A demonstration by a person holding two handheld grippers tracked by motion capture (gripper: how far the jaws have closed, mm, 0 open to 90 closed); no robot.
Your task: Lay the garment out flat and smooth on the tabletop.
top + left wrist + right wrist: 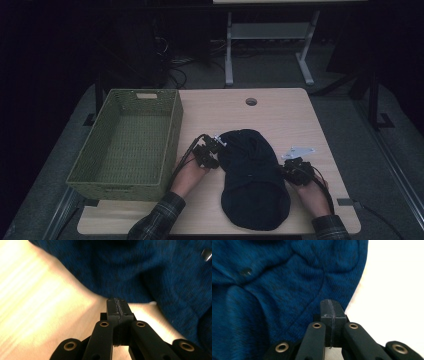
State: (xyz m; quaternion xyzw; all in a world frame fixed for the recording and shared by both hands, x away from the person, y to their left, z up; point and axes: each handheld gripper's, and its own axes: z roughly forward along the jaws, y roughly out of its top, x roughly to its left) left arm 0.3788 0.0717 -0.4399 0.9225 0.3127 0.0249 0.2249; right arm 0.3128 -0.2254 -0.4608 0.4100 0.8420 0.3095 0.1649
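A: Start at the near edge of the table (pixel 210 220). What lies closest?

B: Two plaid sleeves come in from the bottom of the high view, one on each side of the dark blue knit cloth (pixel 252 177). The cloth is a long bundle, its near end almost at the table's near edge.

A: And the grippers, taken against that cloth?

B: The right gripper (pixel 295 167) sits against the cloth's right edge, roughly halfway along it. The left gripper (pixel 212 150) sits at the cloth's left edge, a little farther up.

A: How do the fingers stand?

B: From above I cannot tell; they are too small and dark. The gripper views settle it. In the left gripper view the fingers (pixel 119 308) are pressed together with nothing between them, over bare wood just short of the cloth (pixel 140 272). In the right gripper view the fingers (pixel 331 311) are also pressed together and hold nothing, their tips over the cloth's (pixel 277 285) edge; whether they touch the fabric I cannot tell.

A: Anything else the close views add?

B: The cloth's knit weave, its folds and its strong blue colour; from above it looks nearly black.

A: And beyond the cloth?

B: A green woven basket (pixel 172 125) stands to the cloth's left, apart from it. A round cable hole (pixel 251 101) lies past the cloth's far end.
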